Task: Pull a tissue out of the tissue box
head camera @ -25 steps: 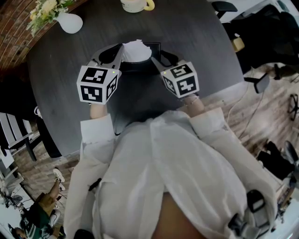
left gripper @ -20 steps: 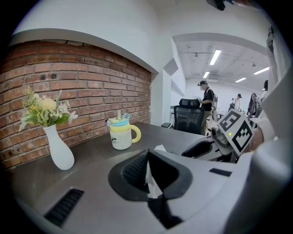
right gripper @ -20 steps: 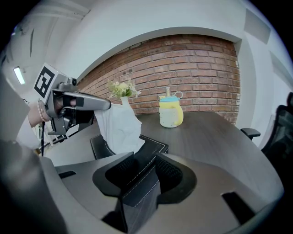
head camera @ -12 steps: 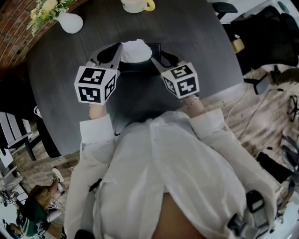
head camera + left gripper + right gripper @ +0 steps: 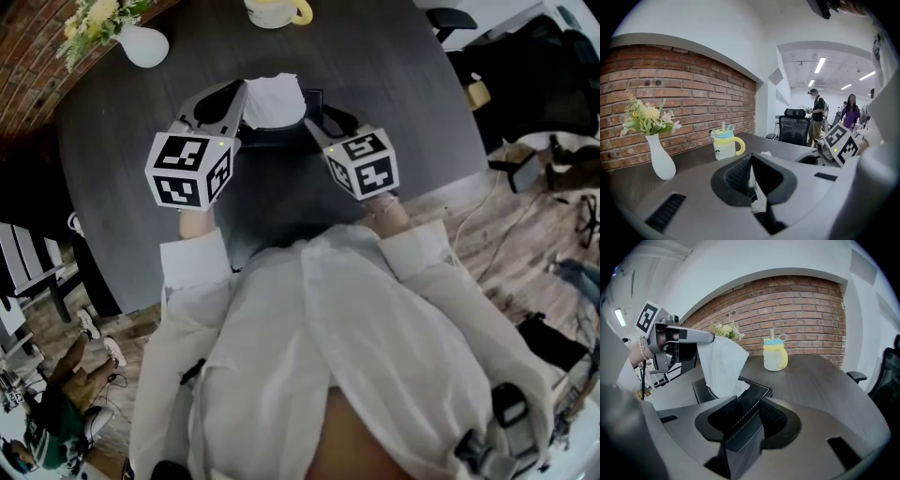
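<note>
Right gripper view has the right gripper [image 5: 745, 416] clamped on the near corner of the black leather tissue box [image 5: 754, 389], pinning it to the dark table [image 5: 825, 376]. The left gripper [image 5: 708, 337] is pinched shut on the top of the white tissue [image 5: 719, 366], which stands drawn up above the box. The pull looks about midway. The tissue's lower end seems tucked in the slot, though that is hard to see. Next comes a steady upward lift with the box held down.
</note>
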`<state>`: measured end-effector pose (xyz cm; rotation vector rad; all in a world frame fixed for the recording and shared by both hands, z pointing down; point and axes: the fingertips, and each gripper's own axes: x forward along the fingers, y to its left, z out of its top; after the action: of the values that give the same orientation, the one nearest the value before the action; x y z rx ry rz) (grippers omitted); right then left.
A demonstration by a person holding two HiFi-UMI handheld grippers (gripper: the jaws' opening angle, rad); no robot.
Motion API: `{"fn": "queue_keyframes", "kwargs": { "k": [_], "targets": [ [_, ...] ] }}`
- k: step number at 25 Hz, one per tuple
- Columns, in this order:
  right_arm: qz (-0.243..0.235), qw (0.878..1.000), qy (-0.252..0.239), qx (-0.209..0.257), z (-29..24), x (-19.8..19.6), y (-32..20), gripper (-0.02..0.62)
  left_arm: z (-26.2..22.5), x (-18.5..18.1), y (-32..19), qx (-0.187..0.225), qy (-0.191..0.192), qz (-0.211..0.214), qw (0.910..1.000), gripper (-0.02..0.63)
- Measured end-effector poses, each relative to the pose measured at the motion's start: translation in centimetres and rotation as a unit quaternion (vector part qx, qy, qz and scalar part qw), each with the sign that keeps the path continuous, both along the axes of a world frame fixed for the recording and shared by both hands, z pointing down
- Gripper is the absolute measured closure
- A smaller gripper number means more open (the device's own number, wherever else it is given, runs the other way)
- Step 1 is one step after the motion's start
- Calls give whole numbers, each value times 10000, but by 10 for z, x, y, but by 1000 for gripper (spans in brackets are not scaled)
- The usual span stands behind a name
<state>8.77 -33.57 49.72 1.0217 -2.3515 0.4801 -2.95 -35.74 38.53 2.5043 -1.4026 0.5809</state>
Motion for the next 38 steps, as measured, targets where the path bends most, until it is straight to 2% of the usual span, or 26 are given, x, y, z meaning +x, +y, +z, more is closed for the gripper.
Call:
{"fn": "queue_keyframes", "kwargs": {
  "k": [14, 19, 24, 38],
  "targets": [
    [21, 10000, 8, -4, 1, 0, -1, 465, -10, 0, -1, 159, 142, -50, 9998, 601],
    [20, 10000, 12, 3, -1, 0, -1, 463, -36, -8, -7, 479, 445, -169, 9977, 601],
    [32, 10000, 19, -2, -1, -1, -1, 464, -42, -13, -9, 471, 362, -126, 9982, 601],
    [95, 9999, -35, -26, -1, 0, 0, 464, -62, -35, 2, 846, 562, -573, 9932, 601]
  ]
}}
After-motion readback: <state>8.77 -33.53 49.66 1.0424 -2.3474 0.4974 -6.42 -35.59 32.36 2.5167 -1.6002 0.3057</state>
